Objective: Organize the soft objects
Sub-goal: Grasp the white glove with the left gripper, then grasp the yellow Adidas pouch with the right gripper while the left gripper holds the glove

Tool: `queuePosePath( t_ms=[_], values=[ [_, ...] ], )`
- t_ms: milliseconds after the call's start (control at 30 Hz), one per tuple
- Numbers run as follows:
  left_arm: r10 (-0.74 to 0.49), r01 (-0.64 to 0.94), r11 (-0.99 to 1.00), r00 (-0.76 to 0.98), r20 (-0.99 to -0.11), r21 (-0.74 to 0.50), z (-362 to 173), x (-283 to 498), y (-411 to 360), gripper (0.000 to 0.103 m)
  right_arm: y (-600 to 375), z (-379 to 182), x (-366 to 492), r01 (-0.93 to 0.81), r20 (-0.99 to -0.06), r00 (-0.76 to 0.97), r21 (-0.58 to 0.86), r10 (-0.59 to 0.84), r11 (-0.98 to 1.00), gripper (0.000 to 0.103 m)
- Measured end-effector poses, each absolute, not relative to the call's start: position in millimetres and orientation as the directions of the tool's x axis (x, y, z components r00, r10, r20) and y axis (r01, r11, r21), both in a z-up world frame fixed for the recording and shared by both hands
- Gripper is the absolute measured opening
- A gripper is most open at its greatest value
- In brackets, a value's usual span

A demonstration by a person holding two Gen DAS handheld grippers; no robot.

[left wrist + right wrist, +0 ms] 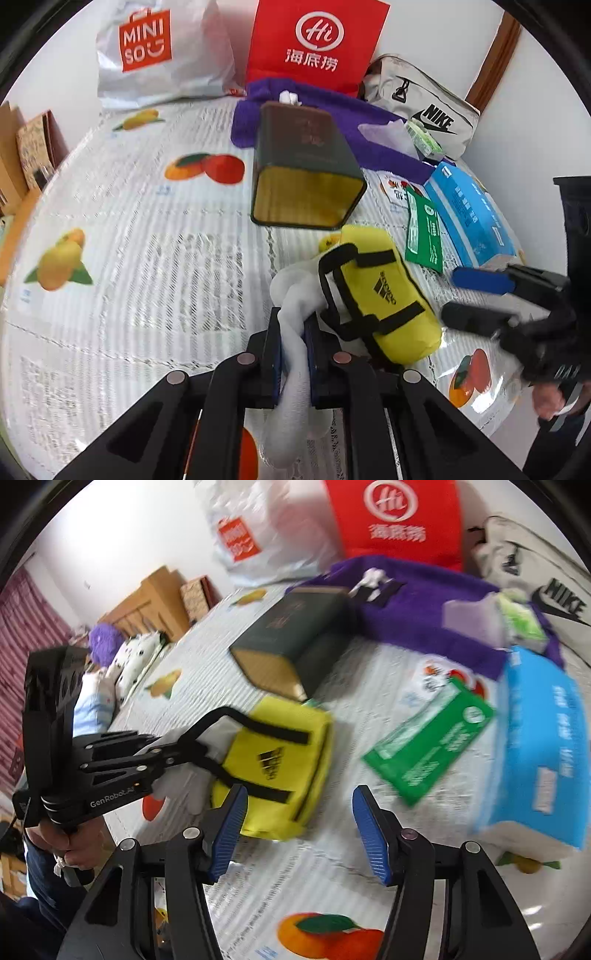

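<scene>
My left gripper [293,325] is shut on a white sock [295,291], which bunches up ahead of the fingers and hangs down behind them. Right of it lies a small yellow bag [376,291] with black straps; it also shows in the right wrist view [280,764]. My right gripper [299,812] is open and empty, just short of the yellow bag; in the left wrist view it [476,295] hovers right of the bag. A dark green open box [306,170] lies on its side. A purple towel [332,110] lies behind it.
A blue tissue pack [469,218] and a green packet [423,229] lie at the right on the fruit-print cloth [147,240]. A white Miniso bag [159,51], a red bag [314,40] and a grey Nike pouch [424,107] stand at the back wall.
</scene>
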State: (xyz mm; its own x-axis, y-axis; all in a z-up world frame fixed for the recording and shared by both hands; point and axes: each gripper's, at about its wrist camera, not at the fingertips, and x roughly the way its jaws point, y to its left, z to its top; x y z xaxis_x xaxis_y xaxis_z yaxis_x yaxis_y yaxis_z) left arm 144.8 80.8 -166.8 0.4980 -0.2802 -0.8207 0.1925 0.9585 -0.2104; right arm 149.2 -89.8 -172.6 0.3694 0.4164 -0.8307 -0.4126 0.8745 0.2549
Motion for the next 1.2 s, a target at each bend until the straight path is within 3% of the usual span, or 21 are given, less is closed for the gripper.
queuePosePath(
  t_ms=[133, 233, 367, 400, 500, 633, 1100, 1200],
  values=[
    [-0.306, 0.19, 0.951, 0.484, -0.82, -0.242, -174.3, 146.4, 85.1, 0.011, -81.2, -184.1, 153.7, -0.399, -0.84, 0.344, 0.274, 0.42, 0.875, 0.063],
    [-0.341, 0.193, 0.94, 0.472, -0.813, -0.281, -179.9, 147.7, 89.3, 0.011, -78.3, -188.5, 160.4, -0.373, -0.844, 0.345, 0.279, 0.411, 0.885, 0.078],
    [-0.365, 0.202, 0.931, 0.469, -0.804, -0.305, -181.5, 147.6, 91.3, 0.011, -74.5, -195.5, 168.9, -0.352, -0.839, 0.33, 0.317, 0.434, 0.881, 0.078],
    [-0.367, 0.204, 0.93, 0.469, -0.803, -0.306, -181.9, 147.6, 91.5, 0.011, -73.0, -196.4, 169.8, -0.354, -0.833, 0.327, 0.33, 0.447, 0.875, 0.074],
    [-0.371, 0.201, 0.929, 0.468, -0.802, -0.312, -182.1, 148.6, 93.3, 0.011, -71.2, -192.9, 169.1, -0.383, -0.831, 0.349, 0.296, 0.434, 0.875, 0.031],
    [-0.362, 0.195, 0.932, 0.47, -0.805, -0.305, -181.1, 150.5, 95.4, 0.011, -84.1, -180.0, 166.0, -0.403, -0.801, 0.37, 0.318, 0.47, 0.858, 0.013],
    [-0.31, 0.182, 0.951, 0.498, -0.81, -0.251, -168.3, 146.0, 90.9, 0.011, -142.2, -161.7, 147.0, -0.329, -0.816, 0.454, 0.218, 0.356, 0.919, 0.008],
    [-0.279, 0.174, 0.959, 0.481, -0.831, -0.221, -173.1, 148.5, 86.4, 0.011, -145.1, -173.2, 149.1, -0.315, -0.831, 0.425, 0.236, 0.359, 0.919, 0.014]
  ],
)
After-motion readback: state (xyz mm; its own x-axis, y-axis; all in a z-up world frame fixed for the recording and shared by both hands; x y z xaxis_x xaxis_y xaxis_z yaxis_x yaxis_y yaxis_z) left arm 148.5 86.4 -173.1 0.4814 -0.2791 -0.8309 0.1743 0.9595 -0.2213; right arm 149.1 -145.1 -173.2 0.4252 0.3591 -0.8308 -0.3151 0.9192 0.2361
